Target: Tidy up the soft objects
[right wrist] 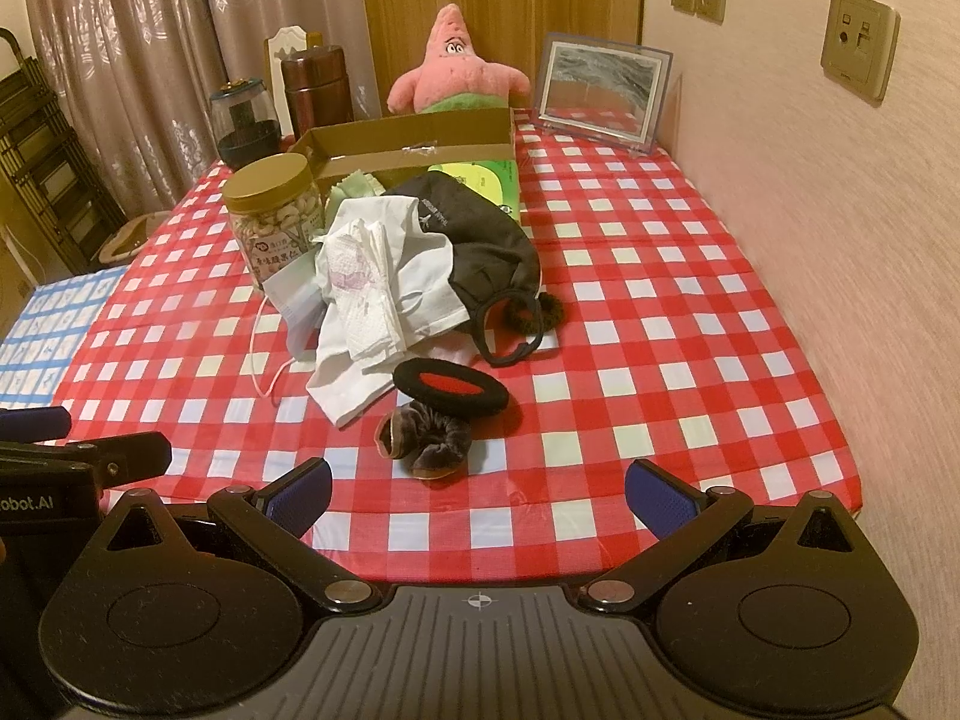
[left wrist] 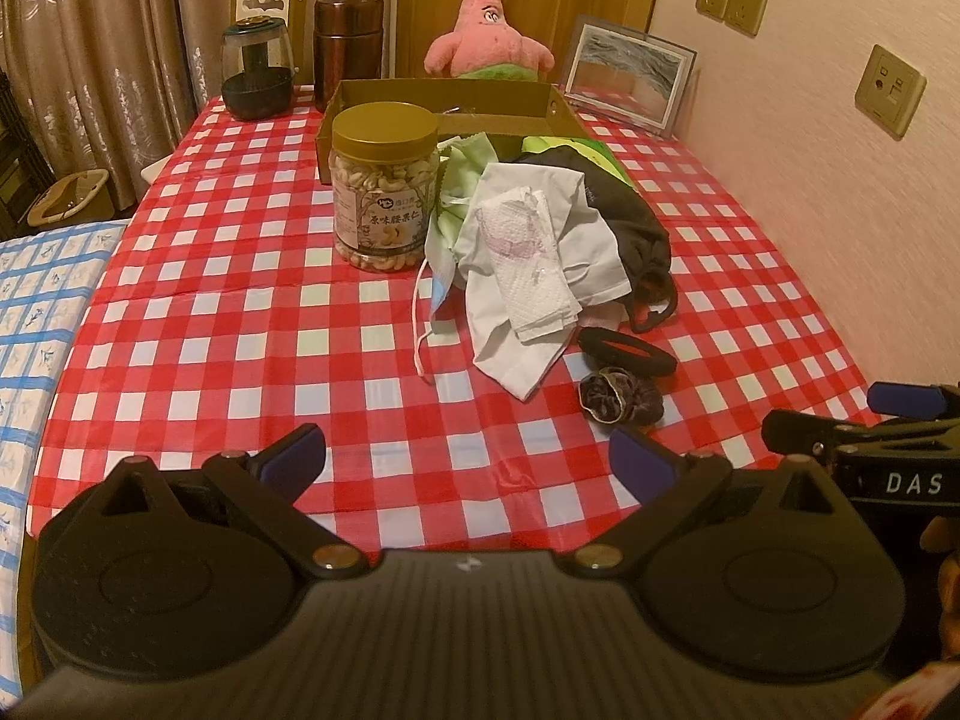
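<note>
So in the left wrist view, the left hand-held gripper (left wrist: 468,456) sits at the bottom of the frame with its blue-padded fingers spread wide and nothing between them, hovering over the near edge of the red-and-white checked worktop (left wrist: 240,330). The heap of soft stuff is centre frame: a crumpled white cloth (left wrist: 540,276) with a tissue on top, a black fabric face mask (left wrist: 630,228) draped behind it to the right, and a pale green cloth (left wrist: 465,180) tucked against the clear plastic jar of cashews with a gold lid (left wrist: 384,192). Just below the heap, lower right of centre, lie a black elastic hair band (left wrist: 627,351) and a dark velvet scrunchie (left wrist: 621,399), close together. An open shallow cardboard box (left wrist: 444,102) sits behind the heap in the upper middle, with a pink star-shaped plush toy (left wrist: 489,30) beyond it. The right wrist view shows the right hand-held gripper (right wrist: 477,495), also wide open and empty, with the scrunchie right above it, mid-frame, touching the hair band, as far as I can tell. My guess is everything here is light, floppy and not fragile; the scrunchie should squash easily, so pinch across its bunched middle. The cloths will likely drag whatever lies on them, so grab a raised fold instead of a flat edge.
</note>
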`<state>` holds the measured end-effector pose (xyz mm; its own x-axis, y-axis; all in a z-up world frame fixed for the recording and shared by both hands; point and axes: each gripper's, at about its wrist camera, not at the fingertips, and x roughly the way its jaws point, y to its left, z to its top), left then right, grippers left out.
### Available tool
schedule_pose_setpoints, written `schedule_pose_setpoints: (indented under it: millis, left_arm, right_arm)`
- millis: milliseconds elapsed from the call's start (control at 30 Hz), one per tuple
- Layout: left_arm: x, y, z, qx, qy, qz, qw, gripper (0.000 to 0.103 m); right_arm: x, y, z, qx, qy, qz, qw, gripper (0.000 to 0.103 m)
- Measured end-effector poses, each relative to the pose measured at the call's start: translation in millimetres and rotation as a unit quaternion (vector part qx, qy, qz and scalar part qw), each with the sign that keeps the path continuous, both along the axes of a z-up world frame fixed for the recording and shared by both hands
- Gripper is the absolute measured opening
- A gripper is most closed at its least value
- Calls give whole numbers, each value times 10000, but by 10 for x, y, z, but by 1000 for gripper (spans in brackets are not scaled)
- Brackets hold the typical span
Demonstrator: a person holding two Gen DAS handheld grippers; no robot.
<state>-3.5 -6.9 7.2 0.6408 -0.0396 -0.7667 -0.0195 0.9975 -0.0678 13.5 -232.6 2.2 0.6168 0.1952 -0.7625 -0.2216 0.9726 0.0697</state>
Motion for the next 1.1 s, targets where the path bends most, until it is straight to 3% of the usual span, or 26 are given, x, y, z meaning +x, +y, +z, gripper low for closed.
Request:
schedule_pose_setpoints:
  millis: [500, 733, 1100]
  left_arm:
    - [346, 184, -215, -69, 41, -196, 9998, 98]
    - [544, 162, -403, -46, 80, -594, 9982, 98]
    - [832, 95, -708, 64, 104, -830, 9965, 96]
  right_arm:
    - [147, 90, -199, -141, -168, 199, 9996, 103]
    - [310, 121, -376, -127, -137, 186, 9997, 102]
    - [591, 245, -750, 14, 128, 223, 9997, 85]
